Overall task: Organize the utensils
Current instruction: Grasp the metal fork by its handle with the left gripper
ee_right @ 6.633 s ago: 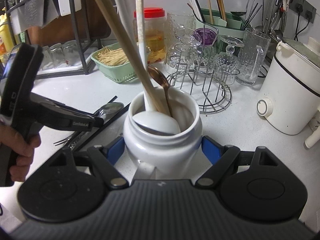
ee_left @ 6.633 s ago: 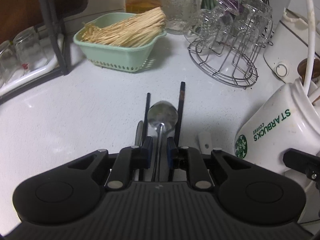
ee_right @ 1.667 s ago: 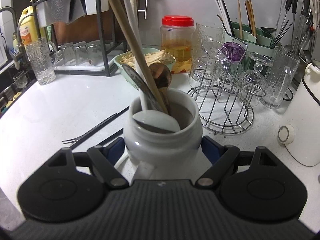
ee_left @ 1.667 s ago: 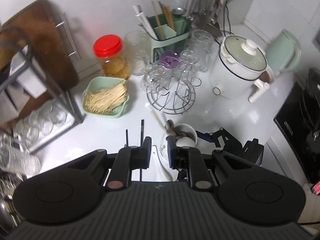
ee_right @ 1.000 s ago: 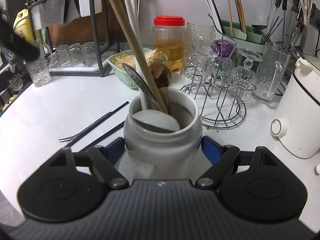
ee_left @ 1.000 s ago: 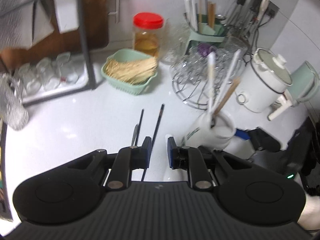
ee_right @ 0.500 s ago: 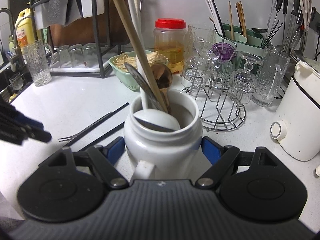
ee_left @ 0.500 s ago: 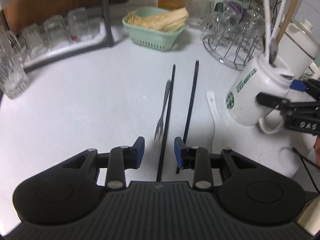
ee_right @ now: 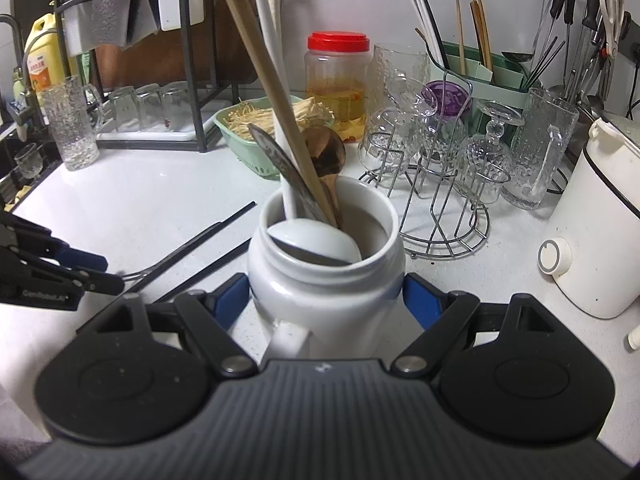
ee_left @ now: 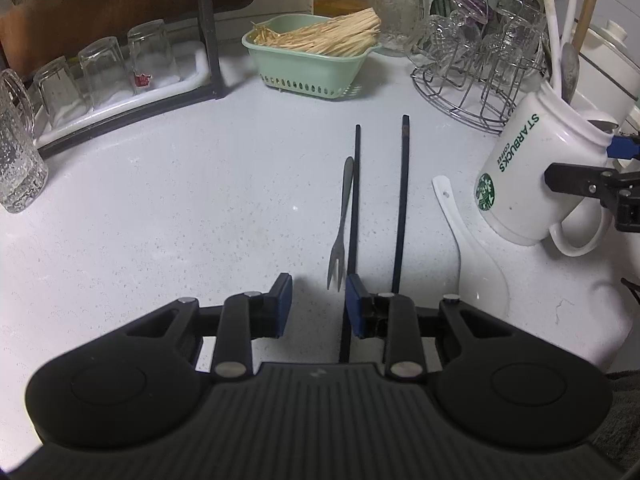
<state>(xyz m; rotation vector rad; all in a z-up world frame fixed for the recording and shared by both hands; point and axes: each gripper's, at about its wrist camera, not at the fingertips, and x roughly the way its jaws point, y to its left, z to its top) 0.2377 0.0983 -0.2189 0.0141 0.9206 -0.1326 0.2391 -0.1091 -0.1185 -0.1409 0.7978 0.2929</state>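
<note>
Left gripper (ee_left: 316, 300) low over table (ee_left: 160, 208), jaws part-open after just narrowing, empty; fork (ee_left: 339, 232) tines just ahead at 12 o'clock, likely next pick. Right gripper (ee_right: 326, 296) clamps mug (ee_right: 326, 280), steadying it for utensils.

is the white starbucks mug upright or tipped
Tipped. In the left wrist view the white Starbucks mug leans, mouth up and to the right, clamped by the right gripper.
</note>
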